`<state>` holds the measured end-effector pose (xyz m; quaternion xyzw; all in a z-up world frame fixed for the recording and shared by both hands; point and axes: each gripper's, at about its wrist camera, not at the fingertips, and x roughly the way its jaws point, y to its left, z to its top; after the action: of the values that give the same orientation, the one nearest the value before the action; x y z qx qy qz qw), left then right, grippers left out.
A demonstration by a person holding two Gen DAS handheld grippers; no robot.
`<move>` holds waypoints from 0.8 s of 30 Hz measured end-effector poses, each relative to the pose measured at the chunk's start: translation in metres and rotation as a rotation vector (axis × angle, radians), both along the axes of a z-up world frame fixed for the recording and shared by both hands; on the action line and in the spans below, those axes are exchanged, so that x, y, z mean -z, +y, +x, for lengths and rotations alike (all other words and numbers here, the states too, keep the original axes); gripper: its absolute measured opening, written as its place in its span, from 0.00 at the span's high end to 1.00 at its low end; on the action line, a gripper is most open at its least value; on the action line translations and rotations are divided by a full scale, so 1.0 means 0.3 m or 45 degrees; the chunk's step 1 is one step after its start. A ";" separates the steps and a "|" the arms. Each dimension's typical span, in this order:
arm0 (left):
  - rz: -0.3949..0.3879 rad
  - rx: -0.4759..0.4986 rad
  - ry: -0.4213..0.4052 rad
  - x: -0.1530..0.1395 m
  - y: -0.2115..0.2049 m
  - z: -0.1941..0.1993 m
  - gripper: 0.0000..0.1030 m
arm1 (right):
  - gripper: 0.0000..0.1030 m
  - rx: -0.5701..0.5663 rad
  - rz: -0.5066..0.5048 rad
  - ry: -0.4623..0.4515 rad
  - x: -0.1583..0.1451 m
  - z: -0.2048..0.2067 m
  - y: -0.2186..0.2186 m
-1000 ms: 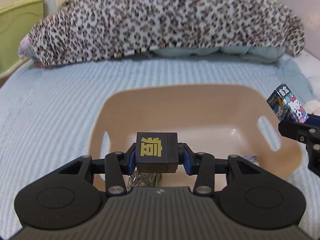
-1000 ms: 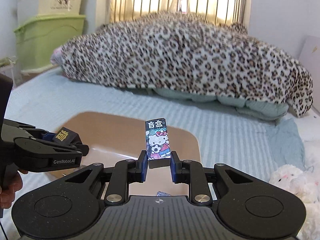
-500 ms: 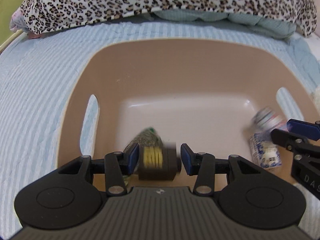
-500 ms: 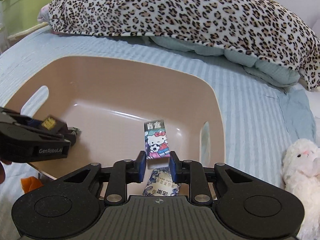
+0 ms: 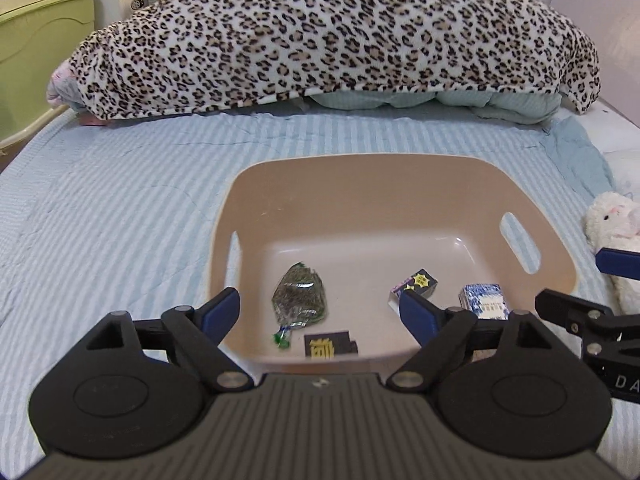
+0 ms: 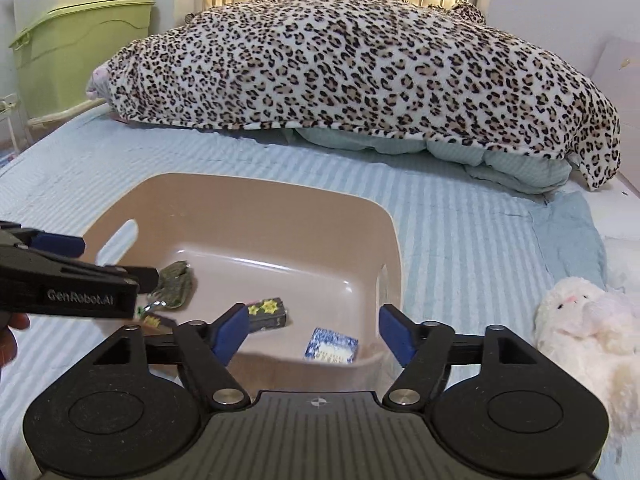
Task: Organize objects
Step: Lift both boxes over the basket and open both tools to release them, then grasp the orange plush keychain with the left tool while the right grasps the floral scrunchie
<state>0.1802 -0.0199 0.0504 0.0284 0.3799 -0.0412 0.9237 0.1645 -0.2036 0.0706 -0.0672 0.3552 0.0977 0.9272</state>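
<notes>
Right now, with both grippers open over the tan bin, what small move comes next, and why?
Probably swing the right gripper toward the white plush toy lying outside the tan plastic bin. Both grippers are open and empty, and it seems the only loose item visible on the striped bedspread.

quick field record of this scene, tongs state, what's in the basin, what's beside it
left tongs: open, holding nothing, above the near rim
right tongs: open, holding nothing
container: beige plastic basin on striped blue bedsheet
inside basin: green candy packet, black box with gold character, dark cartoon box, blue-white box
beside basin: white plush toy
behind: leopard blanket
</notes>
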 end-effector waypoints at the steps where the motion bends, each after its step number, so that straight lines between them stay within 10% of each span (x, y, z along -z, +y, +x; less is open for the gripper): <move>1: -0.001 0.000 -0.003 -0.007 0.006 -0.020 0.14 | 0.25 -0.005 -0.004 -0.001 -0.007 -0.024 -0.004; 24: 0.073 0.020 0.232 0.279 0.078 -0.122 0.11 | 0.12 -0.094 -0.119 0.262 0.281 -0.169 0.018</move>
<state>0.1435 0.0034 -0.0332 0.0539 0.4630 -0.0401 0.8838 0.1139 -0.1982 -0.0136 -0.1130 0.4498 0.1214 0.8776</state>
